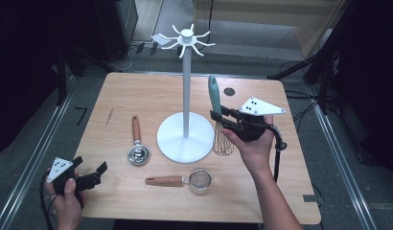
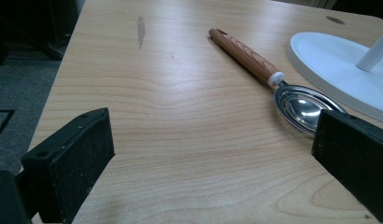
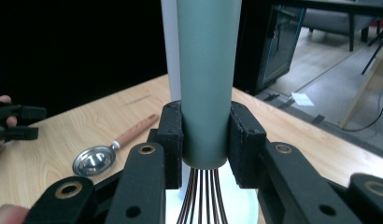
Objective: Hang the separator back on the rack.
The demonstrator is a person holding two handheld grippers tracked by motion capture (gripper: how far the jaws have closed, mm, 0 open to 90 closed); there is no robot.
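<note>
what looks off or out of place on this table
Nothing is spilled or broken. The whisk is upright off the table, clamped by its green handle in the right gripper. The scoop and strainer lie flat, unhung, beside the white rack.

Both grippers, left gripper [image 1: 91,178] and right gripper [image 1: 223,119]: black jaws, grey three-cornered dotted top plate, black trailing cable.
</note>
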